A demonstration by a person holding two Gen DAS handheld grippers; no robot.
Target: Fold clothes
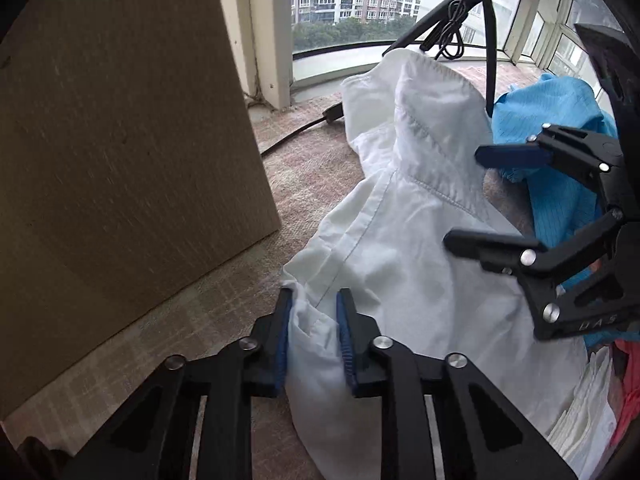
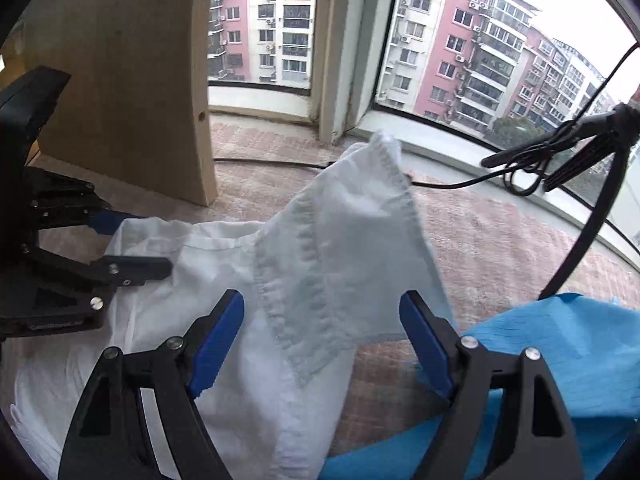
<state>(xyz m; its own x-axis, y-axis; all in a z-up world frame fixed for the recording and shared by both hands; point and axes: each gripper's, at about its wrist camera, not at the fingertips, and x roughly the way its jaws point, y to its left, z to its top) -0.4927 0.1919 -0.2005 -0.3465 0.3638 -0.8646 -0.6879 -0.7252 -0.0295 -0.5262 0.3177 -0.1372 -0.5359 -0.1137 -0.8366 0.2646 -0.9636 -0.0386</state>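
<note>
1 white garment (image 1: 400,264) lies crumpled on the carpeted floor (image 1: 224,312), barely folded. The left tool (image 1: 312,336) pinches its hem at 6 o'clock; the right tool (image 2: 324,340) gapes empty above it. Blue garment (image 2: 560,352) at 4 o'clock waits.

Garment (image 1: 400,248) spread on carpet (image 1: 224,312), second garment (image 1: 560,120) right of it, board (image 1: 120,140) left, window (image 2: 460,48) behind
</note>
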